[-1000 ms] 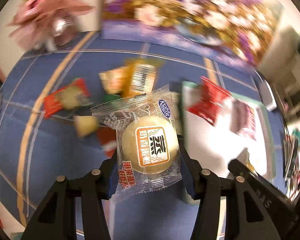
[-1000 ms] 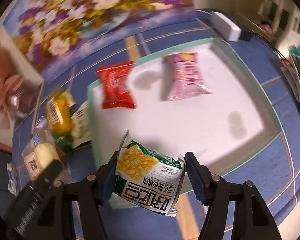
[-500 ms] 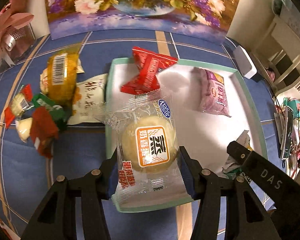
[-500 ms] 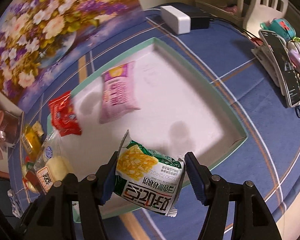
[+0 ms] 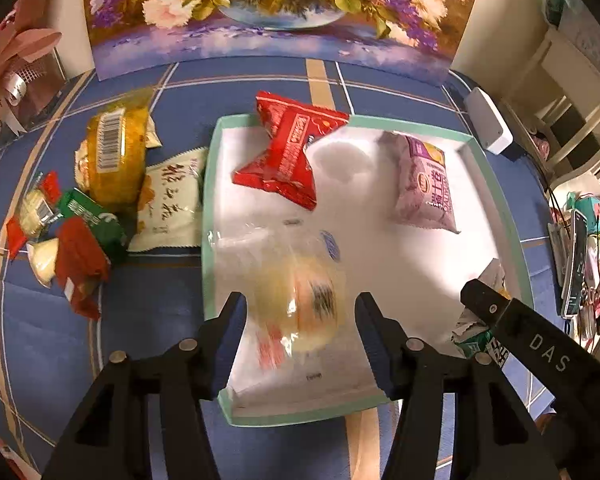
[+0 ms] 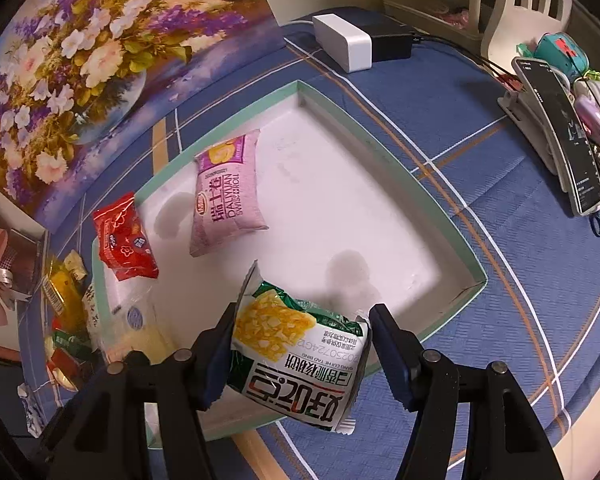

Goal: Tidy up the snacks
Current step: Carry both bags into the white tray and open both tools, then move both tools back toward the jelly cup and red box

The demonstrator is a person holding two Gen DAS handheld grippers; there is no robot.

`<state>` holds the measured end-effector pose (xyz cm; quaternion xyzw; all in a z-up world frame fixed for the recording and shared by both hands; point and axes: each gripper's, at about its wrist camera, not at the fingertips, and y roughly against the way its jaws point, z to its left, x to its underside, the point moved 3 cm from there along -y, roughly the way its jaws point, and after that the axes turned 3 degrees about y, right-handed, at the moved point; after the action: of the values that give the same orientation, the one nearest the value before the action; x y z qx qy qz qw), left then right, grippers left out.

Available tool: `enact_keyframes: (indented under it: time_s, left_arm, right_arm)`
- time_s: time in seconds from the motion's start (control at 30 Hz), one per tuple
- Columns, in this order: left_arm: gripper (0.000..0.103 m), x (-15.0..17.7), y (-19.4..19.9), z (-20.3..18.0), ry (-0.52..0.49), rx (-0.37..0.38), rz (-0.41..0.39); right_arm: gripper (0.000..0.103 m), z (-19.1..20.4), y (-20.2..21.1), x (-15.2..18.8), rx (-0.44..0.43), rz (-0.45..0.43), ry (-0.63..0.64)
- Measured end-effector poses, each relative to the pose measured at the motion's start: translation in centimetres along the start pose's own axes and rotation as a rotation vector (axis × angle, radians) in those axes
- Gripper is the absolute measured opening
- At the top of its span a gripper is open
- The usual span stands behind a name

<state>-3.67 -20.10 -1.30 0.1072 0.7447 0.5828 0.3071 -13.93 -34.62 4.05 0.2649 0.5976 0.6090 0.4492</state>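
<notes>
The left gripper (image 5: pixel 300 320) has just been opening, and the clear-wrapped bun (image 5: pixel 296 304), gripped before, now blurs loose between its parted jaws over the tray (image 5: pixel 210 216). The right gripper (image 6: pixel 300 344) clamps the green corn snack packet (image 6: pixel 300 344) above the tray's near edge.

Blue checked cloth (image 5: pixel 260 96) covered the desk, floral painting (image 5: pixel 268 4) leaned across the frame's top, cream wall (image 5: pixel 496 20) at upper right, white shelving (image 5: pixel 576 92) at right edge.
</notes>
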Motion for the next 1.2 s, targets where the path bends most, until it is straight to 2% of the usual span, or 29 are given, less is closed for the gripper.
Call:
enact_keyframes:
  time_s: [0.13,0.27,0.33,0.57,0.6,0.63,0.67,0.73,0.9,0.93,1.0,1.13,1.2]
  left_arm:
    - [0.064,-0.2,0.6,0.6,0.014,0.015,-0.009]
    - [0.065,-0.6,0.9,1.9,0.061,-0.008,-0.015]
    - [0.07,-0.9,1.3,3.0,0.095,-0.005,-0.023]
    - [0.072,-1.5,2.0,5.6,0.161,-0.041,-0.044]
    - [0.076,-1.6,2.0,5.9,0.169,-0.048,-0.043]
    - [0.084,-1.6,2.1,6.6,0.182,-0.061,-0.043]
    - [0.086,-1.6,2.2,7.0,0.189,-0.072,-0.045]
    - [0.086,-1.7,2.5,8.0,0.198,-0.105,-0.058]
    - [0.087,-1.9,3.0,10.6,0.201,-0.215,-0.08]
    - [0.092,-1.9,3.2,11.0,0.205,-0.23,-0.082]
    - [0.095,-2.0,3.4,12.6,0.226,-0.27,-0.09]
    - [0.095,-2.1,4.1,15.4,0.273,-0.301,-0.103]
    - [0.096,-2.2,4.6,16.8,0.298,-0.307,-0.122]
  right_arm:
    - [0.067,0.2,-0.1,0.0,0.001,0.0,0.01]
    - [0.069,0.4,0.0,0.0,0.01,-0.007,0.019]
    - [0.069,0.5,0.0,0.0,0.012,-0.006,0.019]
    - [0.073,0.9,0.1,0.0,0.022,-0.012,0.041]
    - [0.073,1.0,0.2,0.0,0.025,-0.014,0.046]
    - [0.074,1.1,0.2,0.0,0.029,-0.015,0.052]
    - [0.077,1.2,0.3,0.1,0.034,-0.015,0.058]
    - [0.081,1.7,0.2,0.2,0.037,-0.013,0.075]
    - [0.081,3.7,0.1,1.0,0.046,-0.002,0.142]
    - [0.081,4.2,0.2,1.2,0.046,-0.003,0.16]
    - [0.081,5.7,0.4,1.6,0.033,-0.007,0.205]
    - [0.082,8.7,1.1,2.7,-0.021,-0.02,0.272]
    - [0.086,10.0,1.3,3.3,-0.036,-0.031,0.304]
